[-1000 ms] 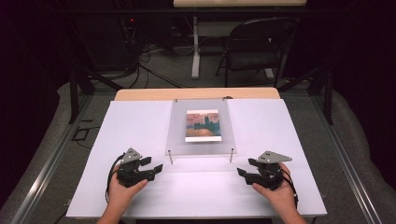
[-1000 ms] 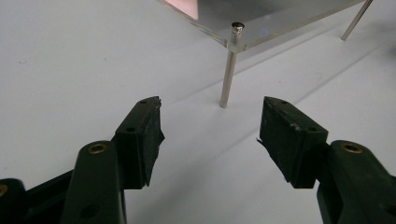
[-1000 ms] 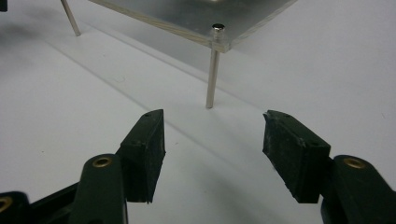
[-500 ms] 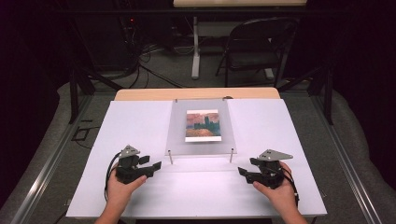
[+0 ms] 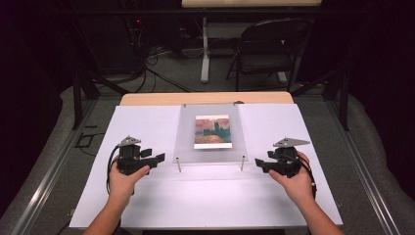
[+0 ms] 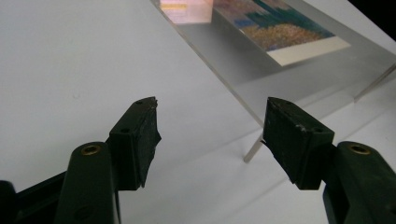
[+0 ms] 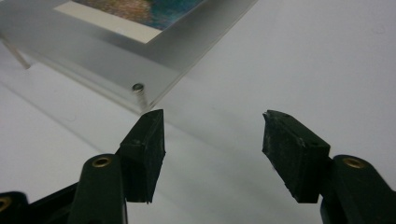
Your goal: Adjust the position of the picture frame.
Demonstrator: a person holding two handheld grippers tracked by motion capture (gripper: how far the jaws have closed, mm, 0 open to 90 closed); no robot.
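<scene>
A clear acrylic panel [image 5: 210,149] with a colourful picture [image 5: 212,131] under it stands on thin metal legs [image 5: 179,165] at the middle of the white table [image 5: 205,200]. My left gripper [image 5: 157,159] hovers left of the panel's near left corner, pointing at it. Its jaws have just been opening a little and hold nothing. In the left gripper view, the left gripper [image 6: 212,105] faces the panel's edge [image 6: 243,88] and a leg [image 6: 252,149]. My right gripper [image 5: 259,165] is open right of the near right corner; its jaws have just closed slightly, empty. The right gripper [image 7: 213,116] sits near a corner screw [image 7: 138,88].
The white sheet covers a wooden table whose far edge [image 5: 205,98] shows behind the panel. Beyond it stand a folding chair [image 5: 266,49], a table leg and cables on the floor. Metal rails [image 5: 44,181] run along both sides.
Both hands have lifted and moved away from the person, coming level with the panel's front edge. The panel has not moved.
</scene>
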